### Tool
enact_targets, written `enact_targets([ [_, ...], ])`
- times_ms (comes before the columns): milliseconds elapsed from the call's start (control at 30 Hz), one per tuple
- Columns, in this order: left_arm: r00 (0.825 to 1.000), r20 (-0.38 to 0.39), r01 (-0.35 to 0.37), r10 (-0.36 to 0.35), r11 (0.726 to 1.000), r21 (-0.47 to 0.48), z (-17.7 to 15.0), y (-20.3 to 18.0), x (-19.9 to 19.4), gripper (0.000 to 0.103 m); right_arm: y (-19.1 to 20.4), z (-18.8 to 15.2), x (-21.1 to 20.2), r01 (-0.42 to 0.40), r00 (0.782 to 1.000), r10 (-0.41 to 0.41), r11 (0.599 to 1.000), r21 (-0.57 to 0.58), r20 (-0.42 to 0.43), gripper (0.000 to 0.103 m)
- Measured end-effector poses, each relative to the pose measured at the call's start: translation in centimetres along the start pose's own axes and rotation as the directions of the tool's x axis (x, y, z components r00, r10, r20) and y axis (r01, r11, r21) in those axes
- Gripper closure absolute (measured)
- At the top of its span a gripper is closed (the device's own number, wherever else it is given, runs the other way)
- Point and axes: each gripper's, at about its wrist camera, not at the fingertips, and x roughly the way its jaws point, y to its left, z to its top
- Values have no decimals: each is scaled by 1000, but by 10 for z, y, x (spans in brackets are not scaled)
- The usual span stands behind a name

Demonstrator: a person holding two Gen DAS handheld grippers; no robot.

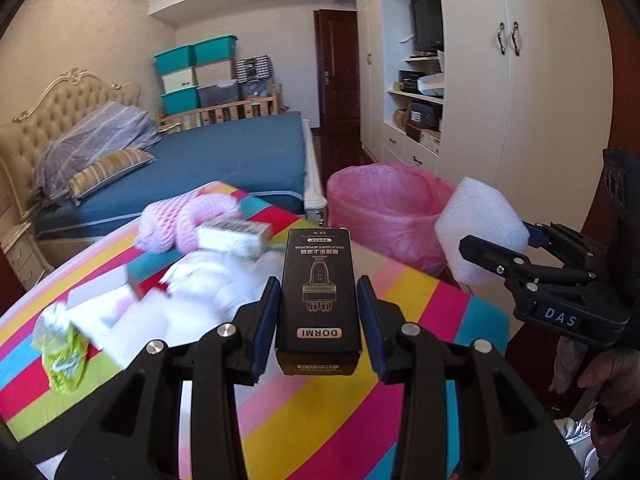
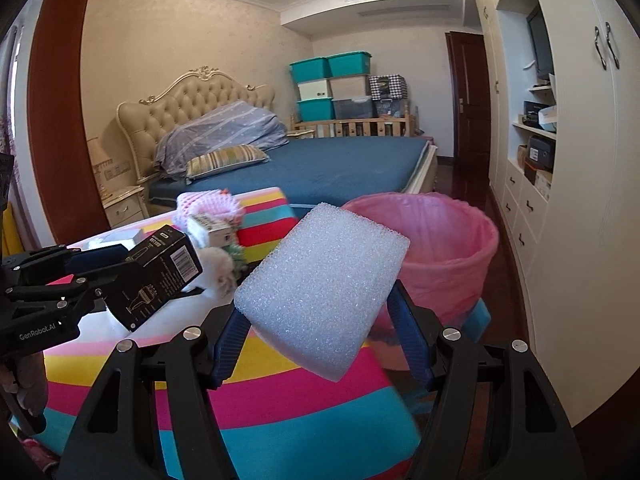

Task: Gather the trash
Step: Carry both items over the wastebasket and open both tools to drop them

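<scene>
My left gripper [image 1: 318, 320] is shut on a black DORMI box [image 1: 318, 292] and holds it above the striped table [image 1: 320, 420]. The box also shows in the right wrist view [image 2: 160, 276]. My right gripper [image 2: 320, 340] is shut on a white foam block [image 2: 320, 288], held above the table's right end, near the bin. The foam also shows in the left wrist view [image 1: 480, 228]. The bin with a pink liner [image 1: 384, 208] stands beyond the table's far edge; it also shows in the right wrist view [image 2: 444, 248].
More trash lies on the table: pink foam netting [image 1: 184, 220], a small white carton [image 1: 232, 236], white paper [image 1: 200, 292], a green wrapper [image 1: 64, 356]. A blue bed [image 1: 232, 160] stands behind. White wardrobes [image 1: 520, 100] line the right wall.
</scene>
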Motion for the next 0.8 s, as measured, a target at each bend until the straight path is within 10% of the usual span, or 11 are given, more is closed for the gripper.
enact_targets([
  [800,992,-17,123,-125,990,-64,144,-49,171,65,-114,65,83,74,996,-70,995,-65,56,38],
])
